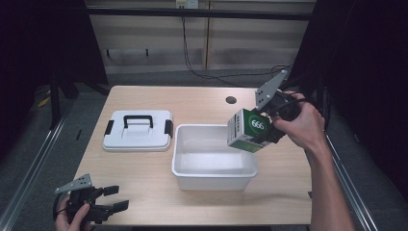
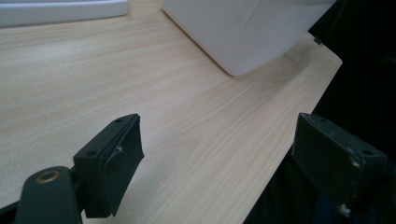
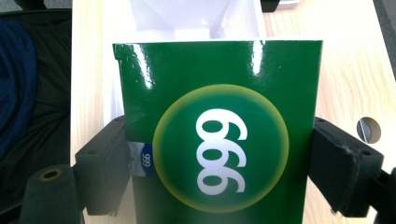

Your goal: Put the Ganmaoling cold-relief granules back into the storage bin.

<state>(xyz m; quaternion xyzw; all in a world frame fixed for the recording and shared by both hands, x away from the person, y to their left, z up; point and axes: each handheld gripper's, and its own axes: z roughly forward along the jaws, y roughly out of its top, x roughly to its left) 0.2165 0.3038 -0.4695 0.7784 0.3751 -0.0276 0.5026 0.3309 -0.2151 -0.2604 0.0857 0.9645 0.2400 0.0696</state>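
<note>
A green box [image 1: 248, 130] is clamped between the jaws of the right gripper [image 1: 269, 126] and held tilted over the tub's [image 1: 211, 179] 2 o'clock corner. The left gripper [image 1: 111, 198] is held open and empty at the table's [image 1: 202, 98] 7 o'clock corner. A lid [image 1: 138, 131] lies at the tub's 10 o'clock.

Premises appear to be a laboratory or test bay set up for recording. A pale wood-laminate table [image 1: 144, 168] with a round cable hole [image 1: 231, 100] stands on grey flooring between black curtains [image 1: 365, 72]. A black cable [image 1: 192, 67] hangs down the beige panelled rear wall [image 1: 154, 43]. Metal rails [image 1: 33, 159] run along the floor at the sides.
</note>
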